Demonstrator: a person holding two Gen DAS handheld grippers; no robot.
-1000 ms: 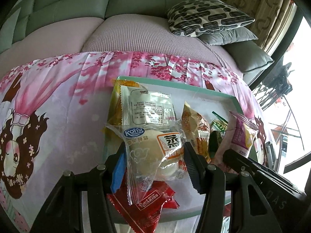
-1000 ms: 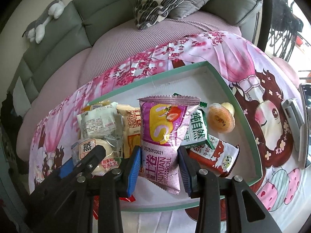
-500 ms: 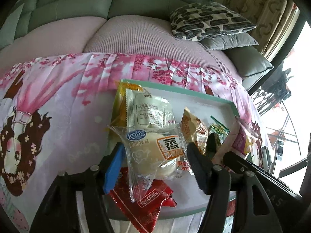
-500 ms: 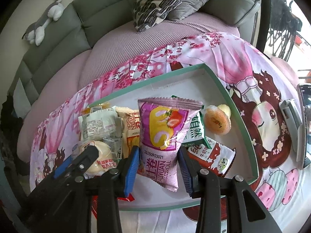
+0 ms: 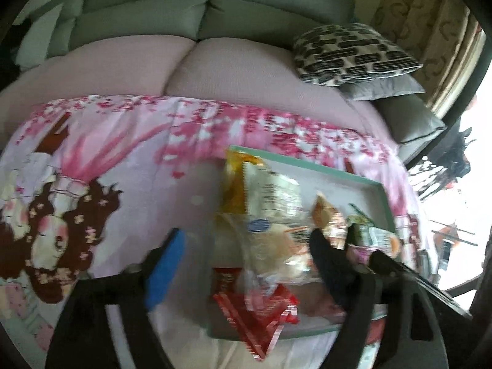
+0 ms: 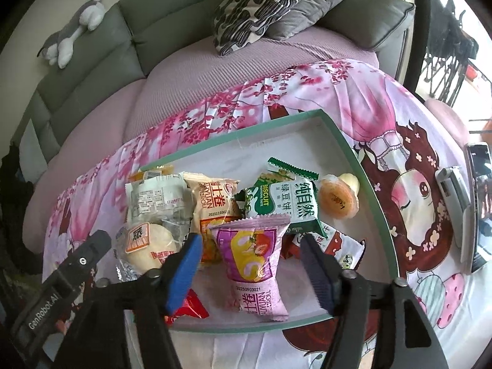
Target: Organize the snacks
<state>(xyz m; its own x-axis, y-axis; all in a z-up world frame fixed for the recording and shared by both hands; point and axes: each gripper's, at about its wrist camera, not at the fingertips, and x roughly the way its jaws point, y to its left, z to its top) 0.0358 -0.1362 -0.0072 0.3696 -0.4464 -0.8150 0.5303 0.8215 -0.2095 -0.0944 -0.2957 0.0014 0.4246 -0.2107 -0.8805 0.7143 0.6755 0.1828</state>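
Observation:
A green-rimmed tray [image 6: 344,141] on a pink printed cloth holds several snack packs. A purple swiss-roll pack [image 6: 255,264] lies flat on it between the fingers of my right gripper [image 6: 250,258]. Those jaws are opening, and neither pad touches the pack. In the blurred left wrist view my left gripper [image 5: 246,261] is opening too. A clear steamed-bun pack [image 5: 273,252] lies between its fingers near the black right one, far from the blue pad, with a red pack [image 5: 255,313] under it. One of the left gripper's fingers [image 6: 89,249] shows beside the bun pack [image 6: 150,243].
The tray also holds a green biscuit pack [image 6: 289,206], an orange jelly cup [image 6: 338,200], an orange roll pack [image 6: 215,203] and a white wrapper [image 6: 156,196]. A phone [image 6: 479,203] lies on the cloth to the right. Behind are a sofa, a patterned pillow [image 6: 261,6] and a plush toy [image 6: 73,27].
Both grippers' jaws have widened. The purple pack has left the right pads and dropped flat onto the tray. The left gripper has let go of the bun pack and drawn up and away to the left.

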